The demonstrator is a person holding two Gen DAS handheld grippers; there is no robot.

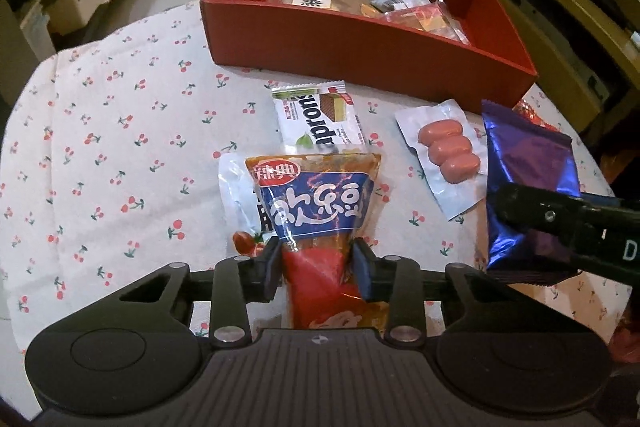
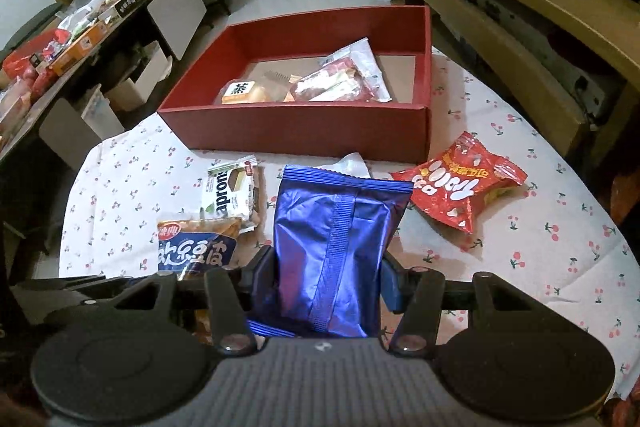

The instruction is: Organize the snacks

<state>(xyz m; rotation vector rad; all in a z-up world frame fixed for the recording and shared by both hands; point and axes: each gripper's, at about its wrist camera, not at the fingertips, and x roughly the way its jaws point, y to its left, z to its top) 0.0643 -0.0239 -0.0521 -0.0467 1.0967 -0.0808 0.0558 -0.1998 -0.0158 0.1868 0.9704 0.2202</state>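
Note:
My left gripper (image 1: 316,267) is shut on an orange and blue snack pouch (image 1: 316,203), which also shows in the right wrist view (image 2: 196,247). My right gripper (image 2: 330,279) is shut on a shiny blue foil packet (image 2: 336,239), seen at the right of the left wrist view (image 1: 528,183). A red box (image 1: 360,55) (image 2: 304,131) stands at the back of the table and holds several wrapped snacks. A white wafer packet (image 1: 320,119) (image 2: 232,191), a clear pack of three sausages (image 1: 448,155) and a red snack bag (image 2: 460,187) lie on the cloth.
The table has a white cherry-print cloth (image 1: 120,147) (image 2: 540,247). A wooden bench (image 2: 520,39) runs along the right. A cluttered side table with boxes (image 2: 80,31) stands at the left. The floor lies beyond the box.

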